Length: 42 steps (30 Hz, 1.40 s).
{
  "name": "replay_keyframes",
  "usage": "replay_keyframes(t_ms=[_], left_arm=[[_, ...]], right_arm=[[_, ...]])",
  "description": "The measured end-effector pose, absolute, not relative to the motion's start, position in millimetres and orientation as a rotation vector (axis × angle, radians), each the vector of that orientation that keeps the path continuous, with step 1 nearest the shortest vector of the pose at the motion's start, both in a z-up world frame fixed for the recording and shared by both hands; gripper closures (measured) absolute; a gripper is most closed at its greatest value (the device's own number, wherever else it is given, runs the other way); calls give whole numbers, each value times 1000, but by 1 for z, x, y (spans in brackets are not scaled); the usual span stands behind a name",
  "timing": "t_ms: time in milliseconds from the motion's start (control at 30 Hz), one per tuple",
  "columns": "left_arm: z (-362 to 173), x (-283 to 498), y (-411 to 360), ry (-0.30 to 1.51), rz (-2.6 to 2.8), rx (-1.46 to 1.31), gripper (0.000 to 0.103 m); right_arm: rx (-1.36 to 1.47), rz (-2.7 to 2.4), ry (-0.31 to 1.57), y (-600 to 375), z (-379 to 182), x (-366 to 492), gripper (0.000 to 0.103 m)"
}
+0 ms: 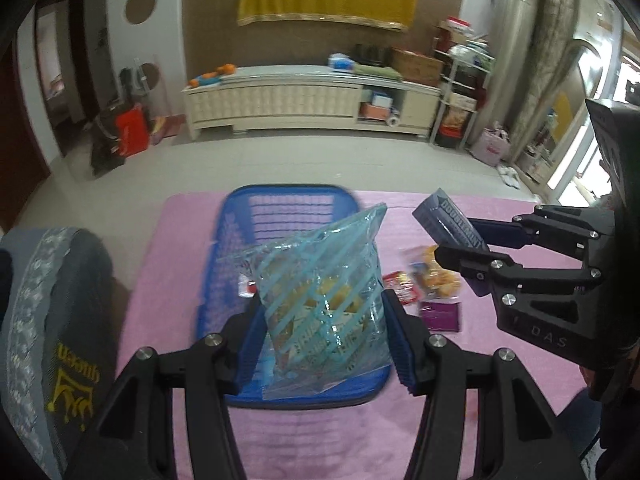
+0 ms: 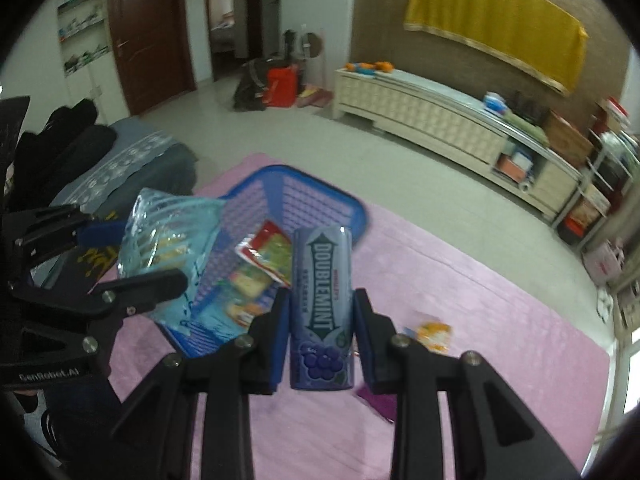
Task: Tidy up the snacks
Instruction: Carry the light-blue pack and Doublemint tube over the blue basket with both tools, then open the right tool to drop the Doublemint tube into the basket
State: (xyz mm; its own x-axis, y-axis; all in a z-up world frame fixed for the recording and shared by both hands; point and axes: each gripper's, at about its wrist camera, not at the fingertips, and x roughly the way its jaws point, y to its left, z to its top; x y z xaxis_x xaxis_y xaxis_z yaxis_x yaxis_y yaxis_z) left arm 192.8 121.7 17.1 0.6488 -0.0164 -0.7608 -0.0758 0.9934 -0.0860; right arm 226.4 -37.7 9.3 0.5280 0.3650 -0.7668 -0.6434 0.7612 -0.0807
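Your left gripper clamps the striped bag above the blue basket; right gripper pinches the Doublemint bottle right of it. The slick bag may slip and miss the basket.

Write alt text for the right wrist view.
The right gripper holds a purple Doublemint gum container upright between its blue-padded fingers, above a pink tablecloth. At left, the left gripper holds a striped blue snack bag over a blue basket with snack packets inside.
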Motion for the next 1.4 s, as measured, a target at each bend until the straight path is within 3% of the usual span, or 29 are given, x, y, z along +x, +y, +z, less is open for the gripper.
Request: replay_keyframes(t_ms=[467, 967, 1000, 1133, 1400], left_arm=[[-11, 175, 213, 895, 158, -221, 50], [-31, 168, 240, 901, 167, -278, 50], [-31, 169, 239, 905, 172, -276, 50], [-29, 170, 237, 908, 171, -270, 50], [-22, 175, 220, 911, 148, -238, 50]], right_arm=[[-541, 746, 965, 75, -58, 231, 68], [-410, 738, 1238, 112, -121, 247, 68], [-400, 742, 1246, 112, -123, 247, 64], [-384, 747, 1209, 107, -111, 242, 33], [-365, 704, 1125, 74, -70, 241, 24]])
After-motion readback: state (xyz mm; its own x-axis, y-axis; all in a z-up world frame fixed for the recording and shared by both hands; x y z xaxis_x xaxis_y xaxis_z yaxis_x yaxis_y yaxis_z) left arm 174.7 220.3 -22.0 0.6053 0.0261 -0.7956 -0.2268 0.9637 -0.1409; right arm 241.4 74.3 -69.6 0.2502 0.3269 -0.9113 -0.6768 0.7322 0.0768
